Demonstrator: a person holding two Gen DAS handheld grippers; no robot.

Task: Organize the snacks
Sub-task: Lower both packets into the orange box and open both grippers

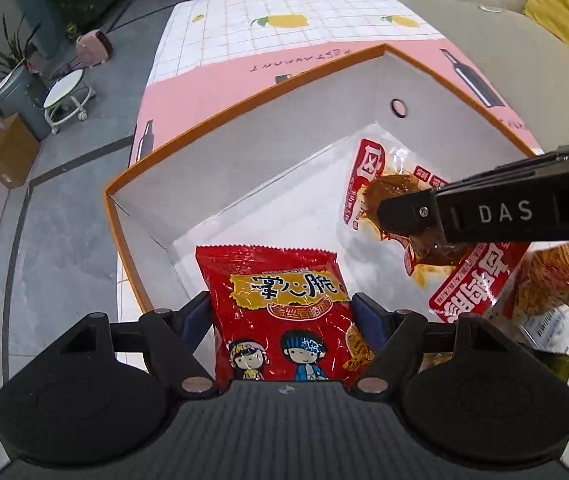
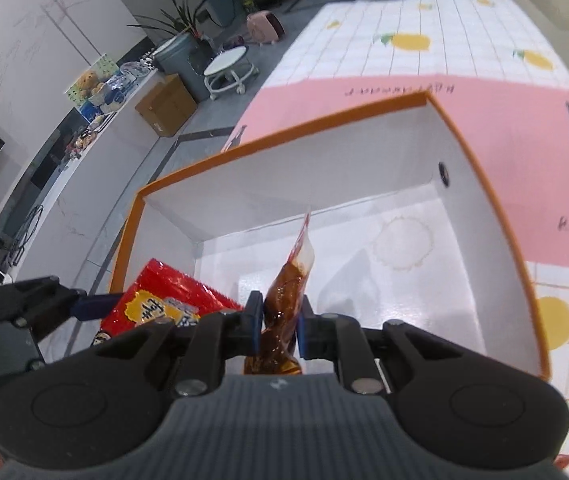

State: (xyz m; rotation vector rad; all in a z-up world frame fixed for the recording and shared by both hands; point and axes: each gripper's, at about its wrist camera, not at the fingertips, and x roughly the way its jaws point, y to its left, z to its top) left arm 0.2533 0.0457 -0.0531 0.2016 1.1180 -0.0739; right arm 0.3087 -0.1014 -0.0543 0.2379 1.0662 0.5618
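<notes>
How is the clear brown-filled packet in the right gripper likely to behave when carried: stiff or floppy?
Probably floppy: the brown snack packet hangs twisted past the right gripper, which is pinching it. Its glossy film looks slippery, so it might slide. Likely light, since a narrow pinch holds it.

My two cameras are sitting on my left gripper (image 1: pixel 280 312) and my right gripper (image 2: pixel 280 322), both looking steeply down from close up into the same orange-edged box (image 1: pixel 244 152) (image 2: pixel 324 152) on the table, and each is catching a bit of the other gripper.
</notes>
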